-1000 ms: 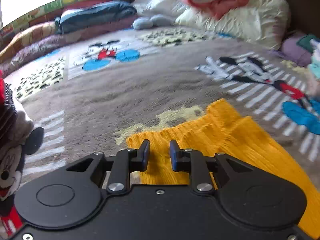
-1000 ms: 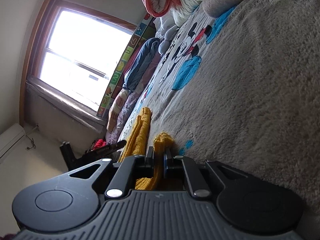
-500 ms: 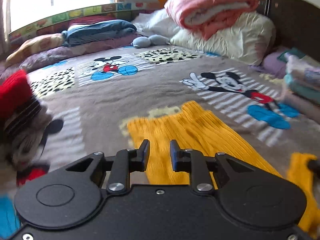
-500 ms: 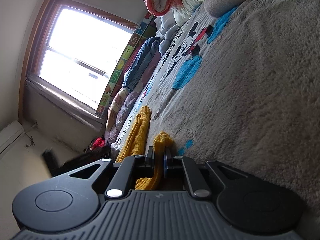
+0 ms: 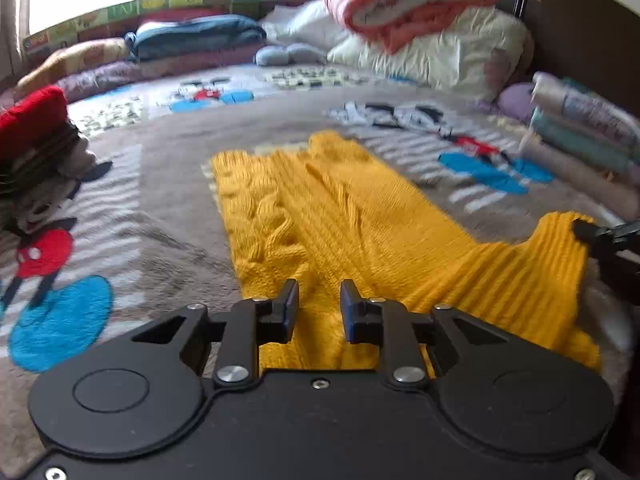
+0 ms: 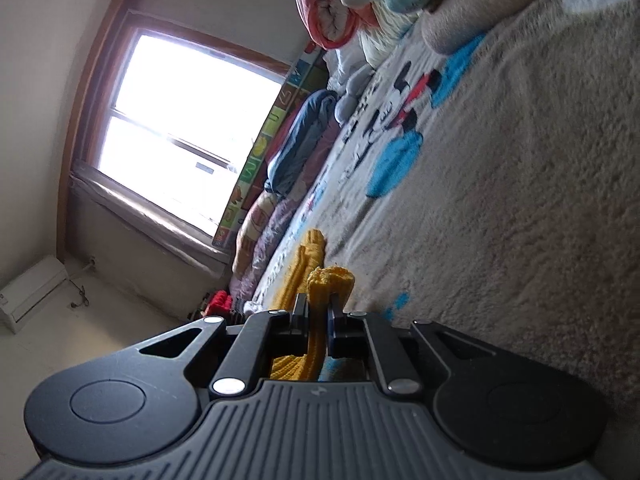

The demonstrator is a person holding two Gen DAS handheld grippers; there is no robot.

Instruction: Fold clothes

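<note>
On Mickey Mouse blanket (image 5: 120,200): yellow sweater (image 5: 340,216).

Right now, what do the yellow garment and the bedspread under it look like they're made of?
The yellow sweater looks like chunky knit yarn, wool or acrylic: ribbing and a raised cable braid show. The right gripper pinches a thick, soft bunch of it. The bedspread looks like plush fleece, matte, with a fuzzy nap and printed cartoon figures.
</note>
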